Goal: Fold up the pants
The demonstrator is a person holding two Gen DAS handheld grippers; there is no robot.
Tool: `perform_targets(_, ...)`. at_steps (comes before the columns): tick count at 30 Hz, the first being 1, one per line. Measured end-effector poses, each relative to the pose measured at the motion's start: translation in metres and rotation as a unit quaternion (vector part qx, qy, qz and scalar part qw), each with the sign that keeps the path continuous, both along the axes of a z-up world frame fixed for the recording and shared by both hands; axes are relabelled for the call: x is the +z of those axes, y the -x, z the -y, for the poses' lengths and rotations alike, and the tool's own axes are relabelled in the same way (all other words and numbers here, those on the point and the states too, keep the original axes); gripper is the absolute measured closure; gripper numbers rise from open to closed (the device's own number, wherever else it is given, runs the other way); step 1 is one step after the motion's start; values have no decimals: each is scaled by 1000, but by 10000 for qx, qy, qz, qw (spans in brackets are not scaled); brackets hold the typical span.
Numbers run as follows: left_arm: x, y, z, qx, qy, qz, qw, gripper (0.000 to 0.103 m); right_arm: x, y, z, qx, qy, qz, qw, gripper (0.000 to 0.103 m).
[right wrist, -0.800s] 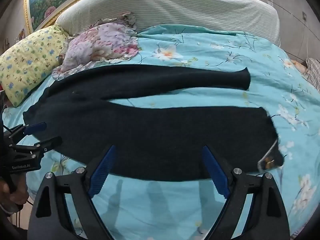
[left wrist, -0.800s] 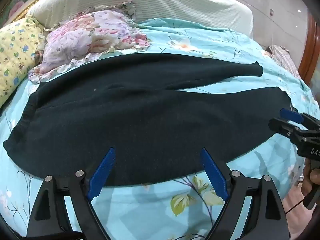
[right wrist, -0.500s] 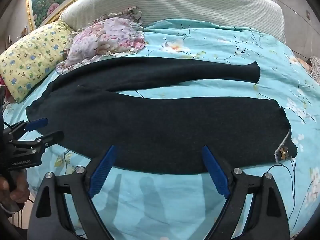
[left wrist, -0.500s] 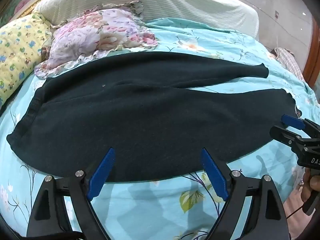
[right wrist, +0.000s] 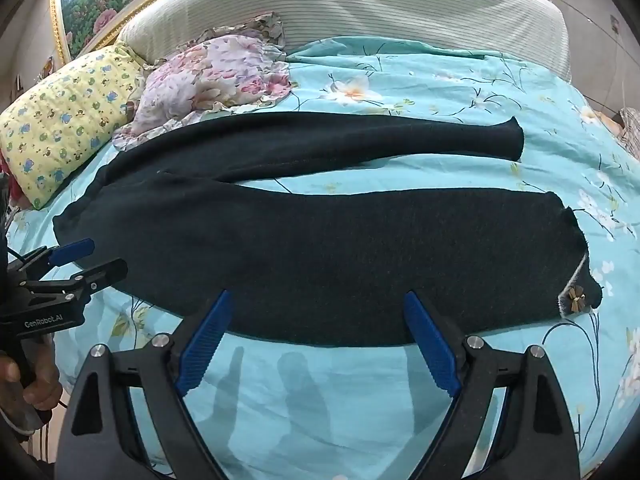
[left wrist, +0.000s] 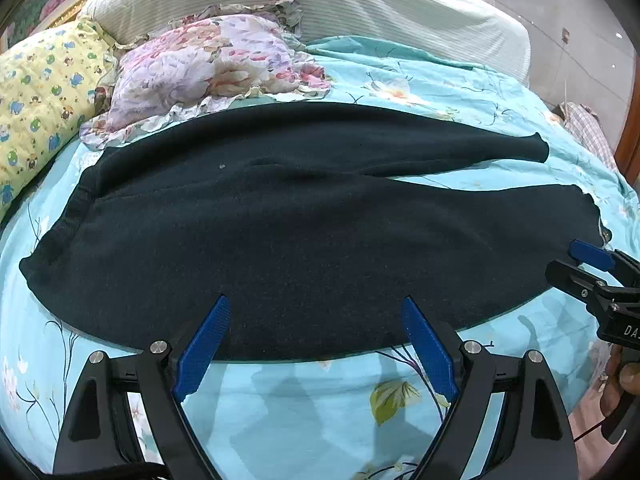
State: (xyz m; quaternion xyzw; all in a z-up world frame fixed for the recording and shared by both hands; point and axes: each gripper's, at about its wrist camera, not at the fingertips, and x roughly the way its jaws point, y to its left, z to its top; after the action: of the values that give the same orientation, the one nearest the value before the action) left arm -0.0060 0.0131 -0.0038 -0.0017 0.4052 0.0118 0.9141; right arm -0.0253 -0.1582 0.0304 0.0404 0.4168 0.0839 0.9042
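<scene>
The pants (left wrist: 304, 240) are spread flat on the bed (left wrist: 280, 408), legs apart. Bare sheet is left along their near edge. The left gripper (left wrist: 316, 334) and right gripper (right wrist: 316, 330) are held spread, empty, above that edge.

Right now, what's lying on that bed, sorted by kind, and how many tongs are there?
Pants: 1
Pillows: 2, yellow and pink floral
Tongs: 2, left tongs and right tongs, both open, empty
Total: 5
</scene>
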Motion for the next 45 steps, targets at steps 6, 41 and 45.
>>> perform_targets(6, -1, -1, 0, 16, 12, -16, 10000, 15, -3, -2, 2, -11, -30, 5, 10000, 15)
perform_targets(41, -2, -4, -2, -3, 133, -60, 9999, 14, -3, -3, 2, -42, -134, -5, 9999, 15)
perform_targets(45, -2, -5, -1, -27, 149, -66, 9999, 14, -2, -3, 4, -54, -162, -9, 9999, 15)
